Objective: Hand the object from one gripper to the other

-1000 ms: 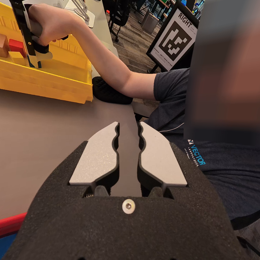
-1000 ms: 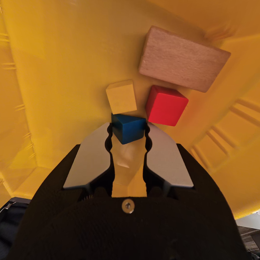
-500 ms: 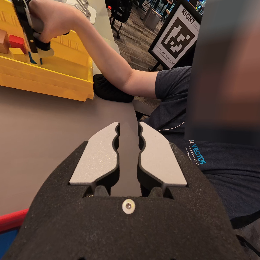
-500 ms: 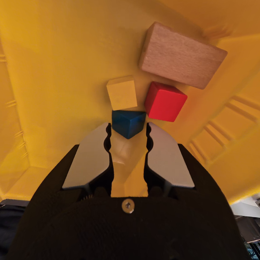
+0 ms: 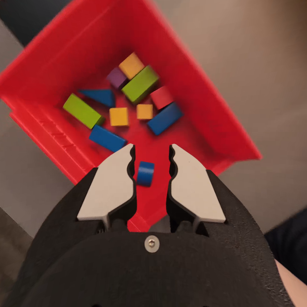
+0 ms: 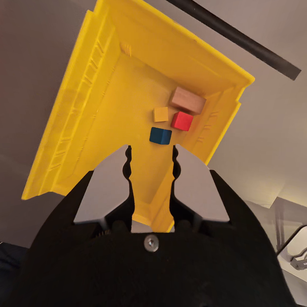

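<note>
In the left wrist view my left gripper [image 5: 151, 146] is open and empty above a red bin [image 5: 54, 54] of coloured blocks. A small blue cylinder [image 5: 144, 173] lies on the bin floor between its fingers, below them. In the right wrist view my right gripper [image 6: 151, 146] is open and empty, raised above a yellow bin [image 6: 93, 93]. A blue cube [image 6: 160, 135] rests on the bin floor just beyond the fingertips, beside a yellow cube [image 6: 160, 114], a red cube [image 6: 182, 121] and a plain wooden block [image 6: 187, 101].
The red bin holds several blocks: green [image 5: 140, 83], blue [image 5: 164, 118], orange [image 5: 119, 116], purple [image 5: 116, 80] and red [image 5: 161, 97]. Both bins stand on a grey table [image 6: 33, 49]. A black strip [image 6: 249, 44] lies beyond the yellow bin. A white object with a cable [image 6: 295, 252] is at lower right.
My right gripper let go of the blue cube and rose well above the yellow bin. My left gripper swung from facing the person over the table to looking down into the red bin, opened wider.
</note>
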Tool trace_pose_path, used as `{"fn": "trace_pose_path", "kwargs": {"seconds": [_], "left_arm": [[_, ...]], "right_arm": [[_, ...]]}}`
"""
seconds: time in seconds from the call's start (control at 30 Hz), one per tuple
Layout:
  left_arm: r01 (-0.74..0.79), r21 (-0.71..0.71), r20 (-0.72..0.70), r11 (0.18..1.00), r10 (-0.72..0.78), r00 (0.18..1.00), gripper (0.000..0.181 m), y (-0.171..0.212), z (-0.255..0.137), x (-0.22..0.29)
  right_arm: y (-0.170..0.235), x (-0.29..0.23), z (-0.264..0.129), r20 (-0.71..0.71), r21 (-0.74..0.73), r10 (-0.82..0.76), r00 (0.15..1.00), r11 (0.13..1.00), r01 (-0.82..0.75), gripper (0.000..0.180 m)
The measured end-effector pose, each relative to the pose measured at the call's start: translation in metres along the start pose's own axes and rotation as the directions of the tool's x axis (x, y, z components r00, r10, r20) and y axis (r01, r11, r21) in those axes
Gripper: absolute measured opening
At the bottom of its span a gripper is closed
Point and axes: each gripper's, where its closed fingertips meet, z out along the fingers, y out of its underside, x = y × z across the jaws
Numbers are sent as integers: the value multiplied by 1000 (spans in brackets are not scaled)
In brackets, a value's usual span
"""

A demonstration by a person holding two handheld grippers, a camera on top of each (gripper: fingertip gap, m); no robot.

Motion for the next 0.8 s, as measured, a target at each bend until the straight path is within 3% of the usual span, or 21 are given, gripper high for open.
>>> {"fn": "trace_pose_path", "kwargs": {"seconds": [0.17,0.33,0.5,0.8], "left_arm": [[51,-186,-19,981,-56,998,27,31,35,-17],[104,-408,35,907,-98,995,39,73,42,-19],[42,-510,-6,859,-53,999,47,93,48,-10],[37,-619,18,784,-34,999,41,111,57,-12]], "right_arm": [[2,-6,-10,7,17,-40,999,999,39,48],[5,-6,-6,3,-10,-49,999,999,49,49],[11,-7,-1,8,-52,-66,998,996,67,49],[17,-8,1,18,-78,-75,997,994,77,48]]}}
